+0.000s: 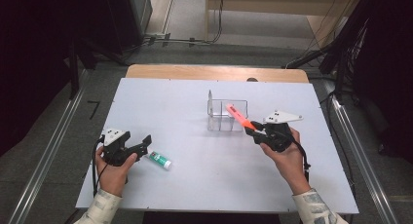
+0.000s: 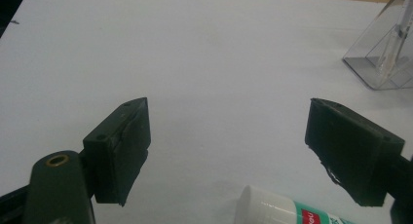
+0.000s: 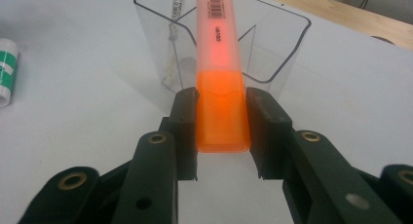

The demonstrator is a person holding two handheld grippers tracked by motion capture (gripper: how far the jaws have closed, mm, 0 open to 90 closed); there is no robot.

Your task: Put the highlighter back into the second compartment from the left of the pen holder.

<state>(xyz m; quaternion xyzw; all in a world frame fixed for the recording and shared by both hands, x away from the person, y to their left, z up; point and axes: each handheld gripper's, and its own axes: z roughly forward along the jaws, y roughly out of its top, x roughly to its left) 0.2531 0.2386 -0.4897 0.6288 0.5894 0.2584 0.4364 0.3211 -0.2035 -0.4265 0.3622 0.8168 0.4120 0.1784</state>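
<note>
The orange highlighter (image 3: 221,83) is clamped at its capped end between the two black jaws of the right tool (image 3: 221,131), one pad pressed on each flat side of the cap. Its barrel runs straight out from the jaws, barcode label facing up, and its far end reaches over the near rim of the clear plastic organiser (image 3: 272,48). In the high view the highlighter (image 1: 237,115) slants up and left from the right tool (image 1: 256,130) towards the organiser (image 1: 219,121), raised off the white bench (image 1: 195,185). The organiser stands upright near the middle of the bench; a clear wall divides it into compartments. Which compartment the highlighter tip sits over cannot be told.

The left tool (image 1: 144,145) is held low over the near left part of the bench, well apart from the right tool. Its jaws stand wide apart with nothing between the pads (image 2: 122,151). A white tube with a green label (image 1: 159,159) lies flat on the bench just beside the left tool; in the left gripper view its white capped end (image 2: 272,207) lies just short of the gap between the jaws, nearer the right-hand one, and whether it touches a jaw cannot be told.
</note>
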